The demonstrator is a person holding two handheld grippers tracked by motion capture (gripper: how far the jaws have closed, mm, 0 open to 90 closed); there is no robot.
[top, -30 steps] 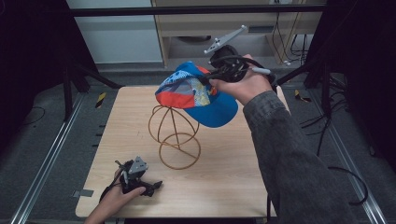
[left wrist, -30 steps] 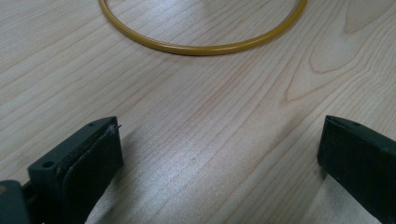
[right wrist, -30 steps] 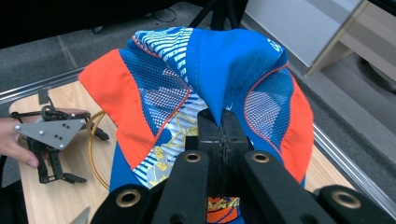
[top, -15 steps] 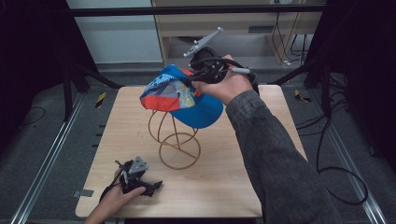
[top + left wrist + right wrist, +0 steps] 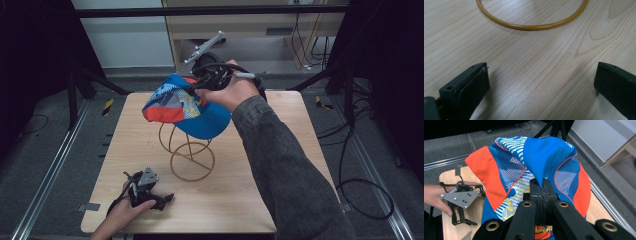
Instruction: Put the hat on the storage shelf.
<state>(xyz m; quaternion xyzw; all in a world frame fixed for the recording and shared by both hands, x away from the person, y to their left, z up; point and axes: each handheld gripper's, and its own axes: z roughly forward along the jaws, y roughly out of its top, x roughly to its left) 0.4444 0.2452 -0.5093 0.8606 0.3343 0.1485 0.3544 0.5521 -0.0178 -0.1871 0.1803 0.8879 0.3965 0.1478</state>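
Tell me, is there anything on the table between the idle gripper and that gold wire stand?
Nothing: in the left gripper view, bare wooden table runs from the open left gripper to the stand's ring base.

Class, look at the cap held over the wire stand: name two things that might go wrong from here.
1. The right gripper pinches only a small fold of the cap, so the cloth might slip free.
2. The wire stand looks light and nothing holds it; the left gripper rests open on the table, so a lowered cap might tip it.
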